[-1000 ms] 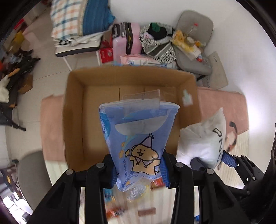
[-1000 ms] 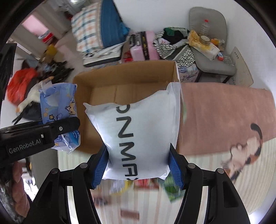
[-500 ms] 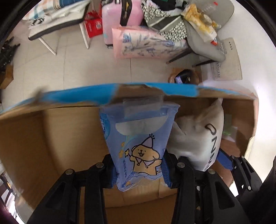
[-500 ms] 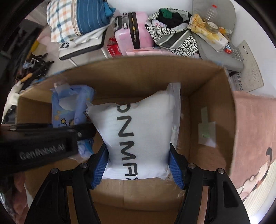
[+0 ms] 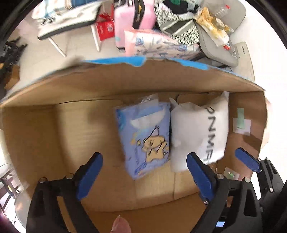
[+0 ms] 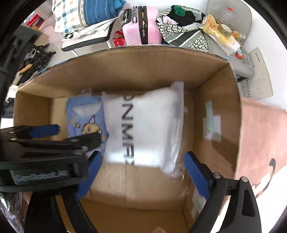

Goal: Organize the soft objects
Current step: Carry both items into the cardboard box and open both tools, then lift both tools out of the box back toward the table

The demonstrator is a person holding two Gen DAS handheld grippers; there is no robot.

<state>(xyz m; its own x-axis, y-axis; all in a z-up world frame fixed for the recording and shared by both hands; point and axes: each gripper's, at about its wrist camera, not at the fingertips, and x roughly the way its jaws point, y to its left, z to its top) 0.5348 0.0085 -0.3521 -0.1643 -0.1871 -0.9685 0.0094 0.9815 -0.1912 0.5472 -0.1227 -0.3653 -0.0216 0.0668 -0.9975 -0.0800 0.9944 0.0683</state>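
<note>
At the near edge of both views, both grippers sit over the cardboard box (image 5: 71, 139), jaws spread wide, nothing between the pads. Left gripper (image 5: 144, 172): blue pads apart, blue pack just ahead of the gap, not touched. Right gripper (image 6: 143, 172): same, pads either side of the white pack's near end, no contact visible.

On the box floor: blue tissue pack (image 5: 145, 136) with a cartoon animal print, lying flat, slightly tilted. White soft pack (image 5: 197, 130) with black lettering lies directly to its right, edges touching or overlapping, can't tell which. In the right wrist view the white soft pack (image 6: 143, 125) sits roughly mid-box and the blue tissue pack (image 6: 86, 116) is to its left, partly hidden by the left gripper (image 6: 48, 143) body. Both packs are toward the far wall of the box. Left half of the floor is bare cardboard. Pale tape patch (image 6: 211, 123) on the right inner wall.

Beyond the box: pink rug (image 6: 260, 139) to the right; pink suitcase (image 6: 141, 23), folded plaid and blue bedding (image 6: 84, 14) on a chair, grey chair (image 6: 233, 21) stacked with bottles and packets, patterned black-and-white bag (image 6: 181, 28). Frames are motion-blurred.
</note>
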